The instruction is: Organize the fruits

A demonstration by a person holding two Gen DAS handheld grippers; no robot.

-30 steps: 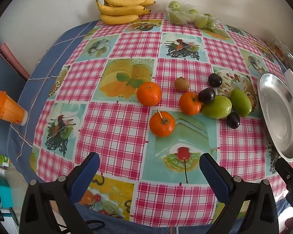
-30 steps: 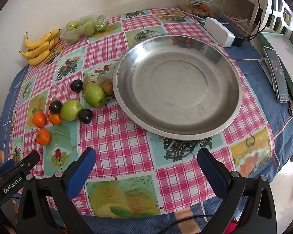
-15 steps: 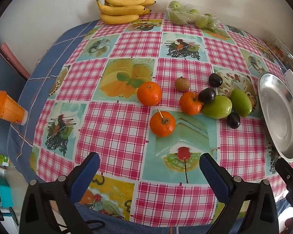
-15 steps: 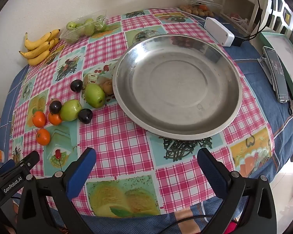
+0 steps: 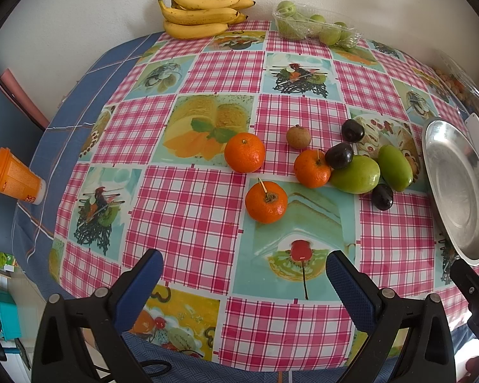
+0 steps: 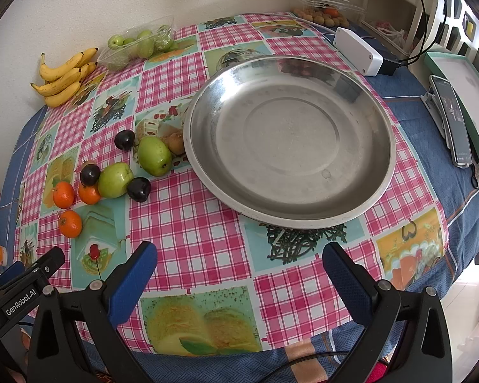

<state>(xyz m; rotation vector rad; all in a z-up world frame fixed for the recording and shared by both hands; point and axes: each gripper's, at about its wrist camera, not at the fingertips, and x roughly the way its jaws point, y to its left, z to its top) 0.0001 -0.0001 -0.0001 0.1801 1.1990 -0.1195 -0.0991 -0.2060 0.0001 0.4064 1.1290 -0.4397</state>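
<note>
Left gripper (image 5: 241,273) fingers spread wide, holding nothing, hovering over the near edge of the tabletop (image 5: 188,210). Right gripper (image 6: 239,263) the same: fingers spread, nothing between them, over the near edge in front of the steel dish (image 6: 380,166).

Loose fruit sits in a cluster on the checked cloth left of the dish. Three mandarins: one with a stem stub nearest the left gripper (image 5: 266,202), one further back to its left (image 5: 244,152), one to the right (image 5: 312,168) touching a dark plum (image 5: 339,155). That plum rests against a round green fruit (image 5: 356,174), which touches an oblong green fruit (image 5: 395,168) close to the dish rim. A second plum (image 5: 353,130) lies behind the cluster, a third (image 5: 382,196) in front of the green pair. A small brown fruit (image 5: 298,136) sits apart behind the right-hand mandarin; in the right wrist view another small brown fruit (image 6: 176,142) lies against the dish rim.

Nothing is in the dish. At the far edge by the wall: banana bunch (image 5: 204,16), clear pack of green fruit (image 5: 316,27). Orange cup (image 5: 14,180) off the tabletop on the left. White box (image 6: 357,51) and phone (image 6: 453,118) right of the dish.
</note>
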